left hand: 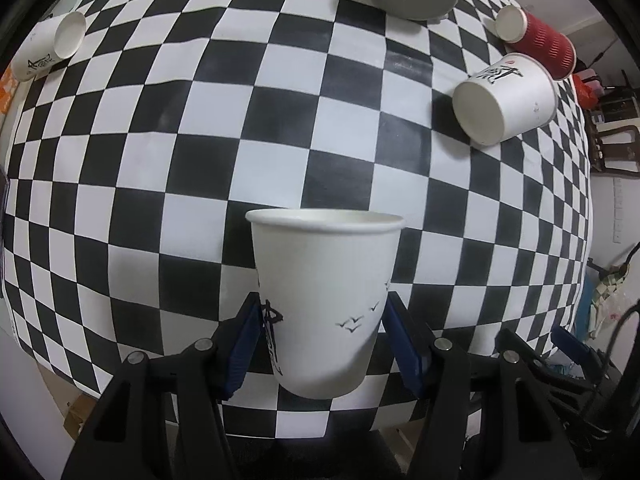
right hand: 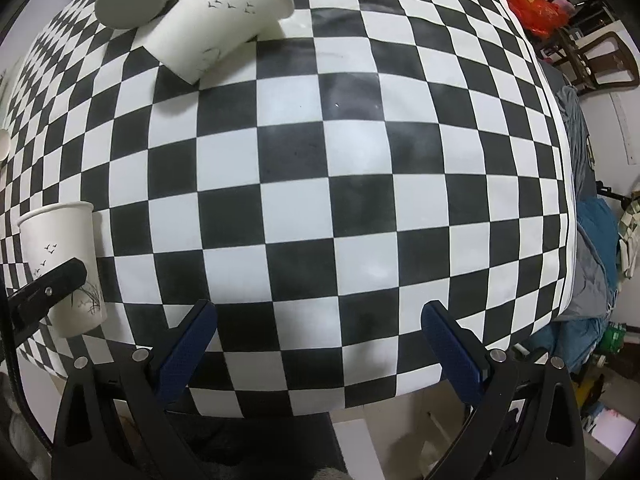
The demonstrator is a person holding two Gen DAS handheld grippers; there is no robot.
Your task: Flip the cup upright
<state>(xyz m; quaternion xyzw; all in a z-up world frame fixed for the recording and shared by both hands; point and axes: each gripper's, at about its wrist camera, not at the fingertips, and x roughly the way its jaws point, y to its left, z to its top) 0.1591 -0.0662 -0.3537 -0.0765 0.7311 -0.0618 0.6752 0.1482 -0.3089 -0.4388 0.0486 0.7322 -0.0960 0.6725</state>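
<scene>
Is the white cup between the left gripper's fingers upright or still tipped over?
Upright. The white cup shows its open rim on top and narrower base below, between the left gripper's blue pads; the right wrist view shows it standing too. The right gripper is open.

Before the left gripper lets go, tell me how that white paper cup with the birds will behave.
The white paper cup looks thin-walled, so it would probably dent under a hard squeeze from the left gripper. It appears empty, so likely very light. Its base is narrower than its rim, so a nudge on the checkered table could tip it.
</scene>
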